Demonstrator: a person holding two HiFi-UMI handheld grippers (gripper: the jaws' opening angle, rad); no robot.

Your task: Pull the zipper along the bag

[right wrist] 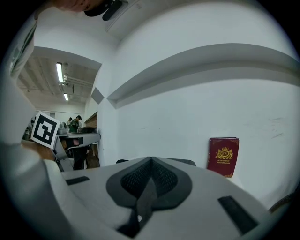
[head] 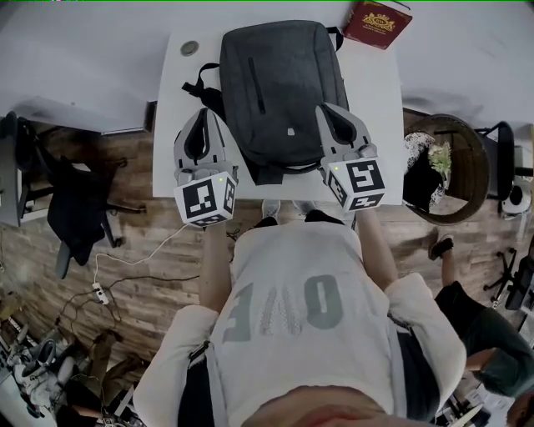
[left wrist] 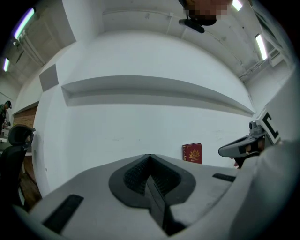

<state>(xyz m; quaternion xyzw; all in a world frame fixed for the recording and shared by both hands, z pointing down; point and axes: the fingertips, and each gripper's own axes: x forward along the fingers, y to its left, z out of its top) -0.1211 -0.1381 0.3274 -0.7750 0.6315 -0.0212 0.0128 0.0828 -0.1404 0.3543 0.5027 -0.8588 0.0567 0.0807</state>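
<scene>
1. Nearest, over the near table edge: grey left gripper (head: 203,113) and grey right gripper (head: 322,108), jaws pressed together, pinching nothing.
2. Between them: dark grey fabric backpack (head: 279,83), flat on white rectangular table (head: 380,100), long axis running away, strap loop nearest.
3. Bare table strips either side; dark red hardback book (head: 377,22) at far right corner.

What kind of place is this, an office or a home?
Likely an office or lab workroom: white desk with a grey backpack, black office chair on wood-look floor, ceiling strip lights.
</scene>
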